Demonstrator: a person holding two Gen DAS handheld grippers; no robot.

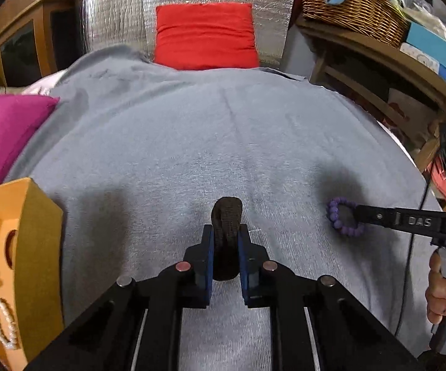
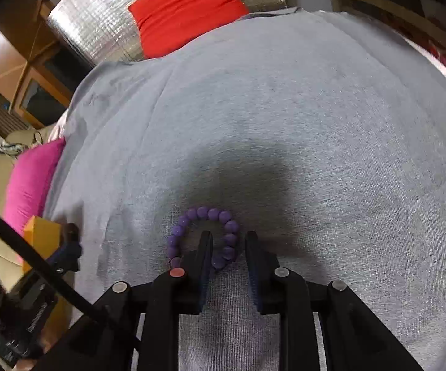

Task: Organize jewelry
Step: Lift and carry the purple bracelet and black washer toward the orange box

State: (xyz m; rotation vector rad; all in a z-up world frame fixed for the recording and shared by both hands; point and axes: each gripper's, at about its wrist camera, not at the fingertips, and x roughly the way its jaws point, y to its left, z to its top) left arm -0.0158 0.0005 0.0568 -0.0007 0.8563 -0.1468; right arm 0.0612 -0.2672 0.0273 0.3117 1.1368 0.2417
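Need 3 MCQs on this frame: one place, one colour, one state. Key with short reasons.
1. Where is the orange box in the left wrist view?
A lower left
B top right
C centre

2. What colour is the bead bracelet?
A red
B purple
C white

3. What is the left hand-held gripper doing?
A standing open over bare cloth
B shut on the dark fabric band
C holding the pearls

Key: 1 A, it sits at the lower left edge; 2 B, the beads are purple; 3 B, the pads press the band from both sides.
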